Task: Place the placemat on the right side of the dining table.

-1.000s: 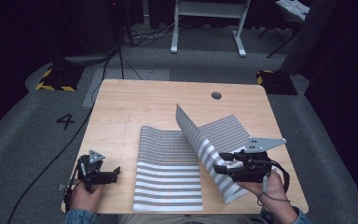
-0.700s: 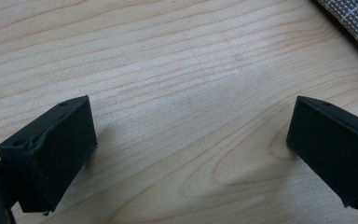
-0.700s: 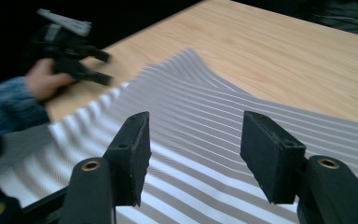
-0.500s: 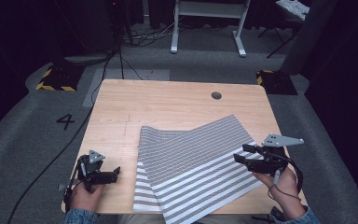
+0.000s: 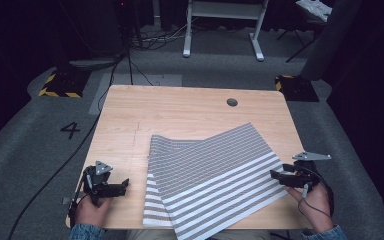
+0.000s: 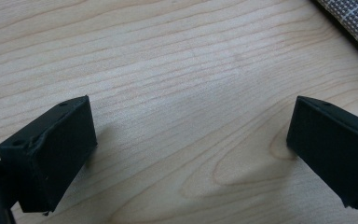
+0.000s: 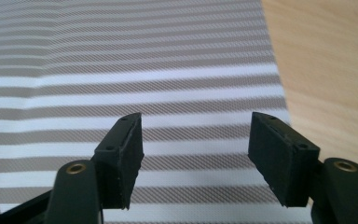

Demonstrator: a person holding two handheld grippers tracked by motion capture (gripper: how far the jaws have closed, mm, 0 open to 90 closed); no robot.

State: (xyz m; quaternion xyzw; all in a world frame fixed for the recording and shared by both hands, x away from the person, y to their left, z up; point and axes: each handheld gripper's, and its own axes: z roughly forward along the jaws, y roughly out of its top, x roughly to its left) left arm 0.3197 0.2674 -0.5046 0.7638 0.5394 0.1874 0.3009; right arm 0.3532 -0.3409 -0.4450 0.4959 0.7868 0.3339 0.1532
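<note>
A person's two hands reach in from the near edge of a light wooden worktop (image 5: pixel 190 112), each holding black tongs. The left hand (image 5: pixel 89 212) rests at the near left corner, and the left tongs (image 5: pixel 122 186) point right toward a striped cloth, level over bare wood. In the left gripper view their jaws stand wide apart with nothing between them, and a corner of the cloth (image 6: pixel 354 18) shows at the top right. The right hand (image 5: pixel 314 205) sits at the near right corner, and the right tongs (image 5: pixel 275 176) point left, with their tips at the cloth's right edge. In the right gripper view their jaws are apart, with the cloth (image 7: pixel 121 74) beneath and ahead of them.

The striped cloth (image 5: pixel 215 175) lies flat on the near half of the worktop, between the two hands. It is grey with white bands, and the upper layer lies slanted across the lower one. Its near edge hangs just over the worktop's front.

A round cable hole (image 5: pixel 232 102) sits near the far right of the worktop. Around it is grey carpet, a painted number 4 (image 5: pixel 71 130) on the left, black-and-yellow hazard tape (image 5: pixel 57 92), and a white frame (image 5: pixel 222 25) in the dark background.
</note>
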